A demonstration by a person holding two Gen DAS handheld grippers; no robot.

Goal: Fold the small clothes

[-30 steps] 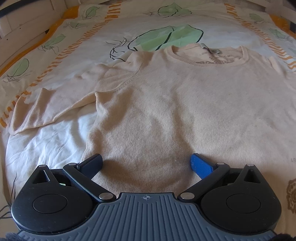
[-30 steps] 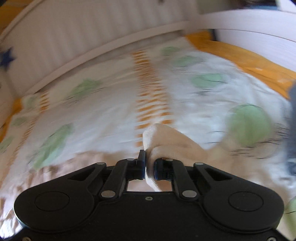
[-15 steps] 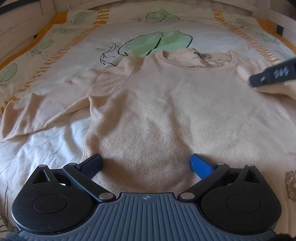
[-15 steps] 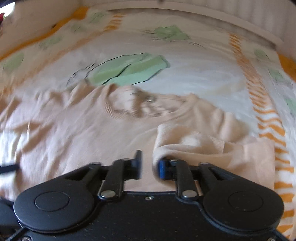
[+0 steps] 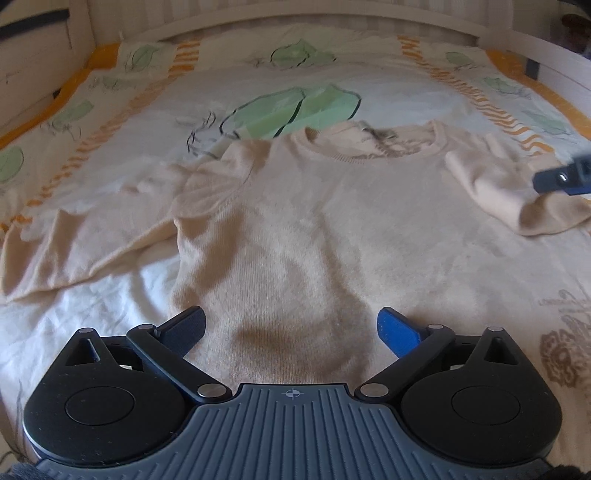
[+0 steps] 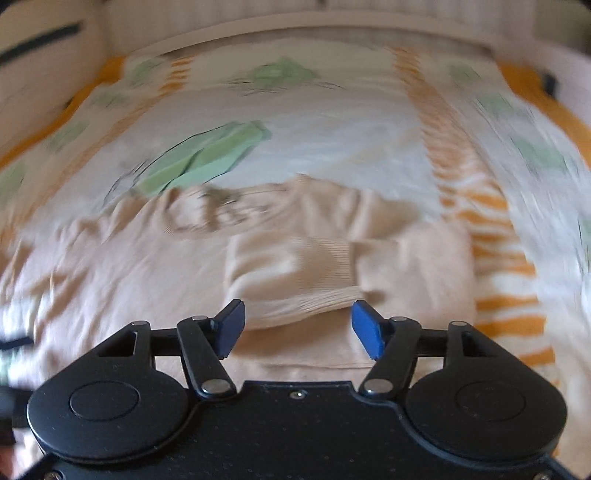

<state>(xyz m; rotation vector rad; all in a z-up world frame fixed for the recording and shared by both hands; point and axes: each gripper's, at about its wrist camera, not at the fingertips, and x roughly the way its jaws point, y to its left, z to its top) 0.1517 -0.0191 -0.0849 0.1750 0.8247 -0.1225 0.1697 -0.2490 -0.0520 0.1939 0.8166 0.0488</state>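
Your right gripper (image 6: 297, 325) is opening, jaws clear of the folded sleeve cuff (image 6: 295, 280) lying just ahead between its 2 fingers. Your left gripper (image 5: 290, 328) is wide open, holding nothing, the beige sweater (image 5: 314, 229) spread flat ahead and under it.

A leaf-patterned bedspread (image 5: 332, 85) covers the bed, pale slatted headboard (image 5: 295, 11) behind.

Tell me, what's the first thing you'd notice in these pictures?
A big cream sweater lies spread across the middle of a bedsheet printed with green leaves and orange stripes. One sleeve is folded in over the sweater's body, right in front of the right hand-held gripper, whose jaws are opening with nothing pinched.
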